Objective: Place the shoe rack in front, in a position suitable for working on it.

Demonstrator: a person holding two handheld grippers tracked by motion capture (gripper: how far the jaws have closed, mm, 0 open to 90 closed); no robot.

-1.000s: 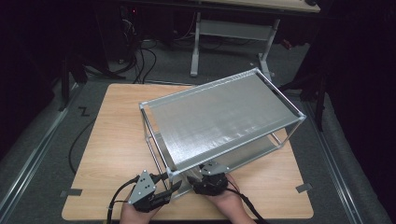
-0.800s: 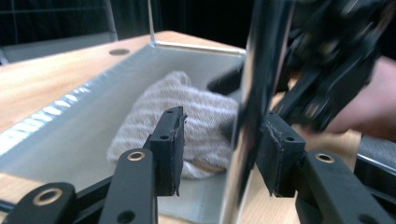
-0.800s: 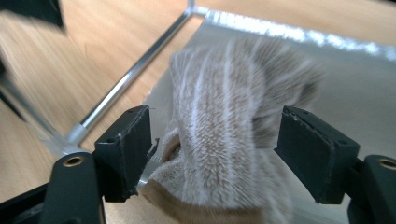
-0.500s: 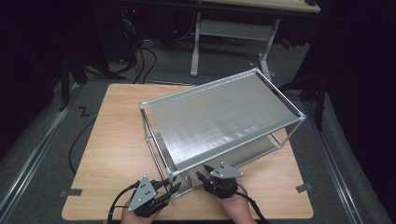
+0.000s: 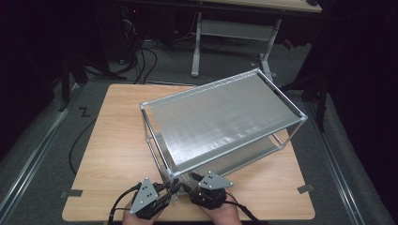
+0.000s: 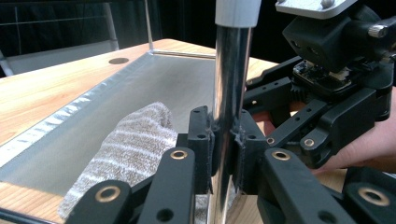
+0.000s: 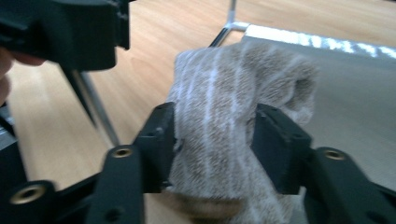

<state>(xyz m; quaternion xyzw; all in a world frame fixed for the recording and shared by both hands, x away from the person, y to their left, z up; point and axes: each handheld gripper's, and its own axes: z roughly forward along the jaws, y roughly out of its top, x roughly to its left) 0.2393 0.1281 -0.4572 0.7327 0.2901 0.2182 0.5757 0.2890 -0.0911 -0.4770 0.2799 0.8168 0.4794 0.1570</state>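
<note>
A metal two-shelf rack (image 5: 220, 122) stands on the wooden table (image 5: 112, 140). My left gripper (image 5: 174, 188) (image 6: 227, 144) is shut on the rack's near corner post (image 6: 229, 84); its jaws have just been closing on that post. A grey-brown striped cloth (image 7: 224, 116) (image 6: 135, 149) lies on the lower shelf (image 6: 154, 88) just behind the post. My right gripper (image 5: 191, 180) (image 7: 215, 140) has the cloth between its pads, which press on both sides; its jaws have just been opening a little. In the left gripper view the right gripper (image 6: 327, 93) sits close beside the post.
The rack covers the table's middle and right. Bare wood lies to its left and along the near edge. Tape marks (image 5: 305, 189) sit near the front corners. Beyond the table stand a desk frame (image 5: 234, 33) and floor cables (image 5: 141, 56).
The right gripper shifted slightly right, then back left toward the rack's near corner. The left gripper stayed at the post and its jaws came together on it.
</note>
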